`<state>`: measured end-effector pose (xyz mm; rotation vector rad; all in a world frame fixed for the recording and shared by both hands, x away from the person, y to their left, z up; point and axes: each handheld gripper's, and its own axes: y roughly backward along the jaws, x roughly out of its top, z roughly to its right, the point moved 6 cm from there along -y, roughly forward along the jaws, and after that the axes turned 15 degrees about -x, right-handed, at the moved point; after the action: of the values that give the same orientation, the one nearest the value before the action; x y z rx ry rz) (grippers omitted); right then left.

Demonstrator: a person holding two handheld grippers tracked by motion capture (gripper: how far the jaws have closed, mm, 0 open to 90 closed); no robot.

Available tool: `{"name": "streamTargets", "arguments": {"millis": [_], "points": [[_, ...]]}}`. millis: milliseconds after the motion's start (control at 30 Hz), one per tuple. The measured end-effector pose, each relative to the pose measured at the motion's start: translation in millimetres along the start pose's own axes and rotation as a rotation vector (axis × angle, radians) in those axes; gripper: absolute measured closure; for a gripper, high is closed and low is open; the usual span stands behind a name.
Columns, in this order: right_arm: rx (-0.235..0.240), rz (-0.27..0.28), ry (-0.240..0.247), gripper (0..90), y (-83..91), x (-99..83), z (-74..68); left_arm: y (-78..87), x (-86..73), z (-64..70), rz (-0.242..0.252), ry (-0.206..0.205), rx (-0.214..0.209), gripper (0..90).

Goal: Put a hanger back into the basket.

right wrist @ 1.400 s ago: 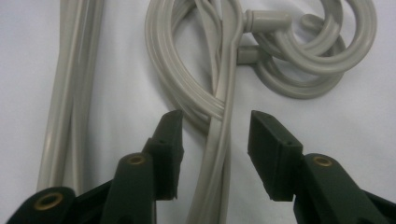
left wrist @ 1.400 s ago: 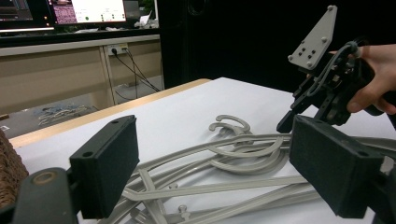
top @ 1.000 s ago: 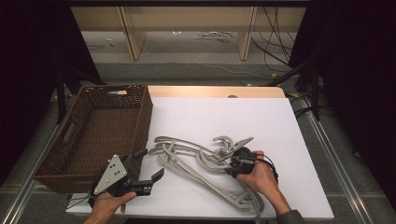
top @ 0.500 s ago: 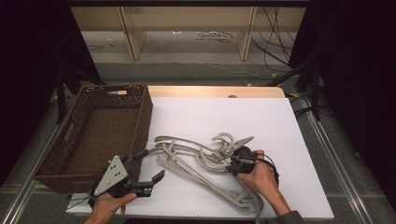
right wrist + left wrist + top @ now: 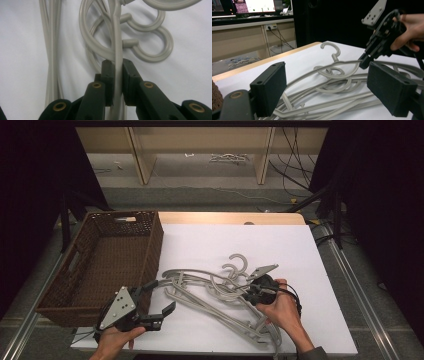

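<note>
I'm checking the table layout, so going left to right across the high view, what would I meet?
Wicker basket → left gripper, jaws open → pile of grey hangers → right gripper, shut on a hanger arm → the person's right hand.
</note>
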<state>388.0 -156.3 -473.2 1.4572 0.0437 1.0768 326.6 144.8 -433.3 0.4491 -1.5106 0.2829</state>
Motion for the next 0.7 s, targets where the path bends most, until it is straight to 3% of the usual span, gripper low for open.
{"name": "streamTargets", "arguments": {"millis": [233, 500, 567, 633, 700], "points": [[-0.004, 0.055, 0.028, 82.3, 13.6, 2.4, 3.5, 0.8, 1.6, 0.1, 0.008, 0.002, 0.000, 16.1], [0.009, 0.075, 0.077, 82.4, 31.6, 0.9, 5.8, -1.9, 1.7, 0.4, 0.001, -0.007, -0.007, 16.2], [0.007, 0.086, 0.085, 82.4, 36.3, 0.8, 6.4, -3.5, -0.5, 2.1, -0.020, -0.002, -0.017, 16.2], [0.000, 0.108, 0.100, 82.4, 40.5, 1.3, 7.3, -6.8, 0.2, 4.0, -0.021, 0.033, -0.050, 16.0], [-0.011, 0.130, 0.101, 82.5, 45.7, 1.8, 7.4, -9.7, 2.3, 5.4, -0.032, 0.019, -0.053, 16.2]]}}
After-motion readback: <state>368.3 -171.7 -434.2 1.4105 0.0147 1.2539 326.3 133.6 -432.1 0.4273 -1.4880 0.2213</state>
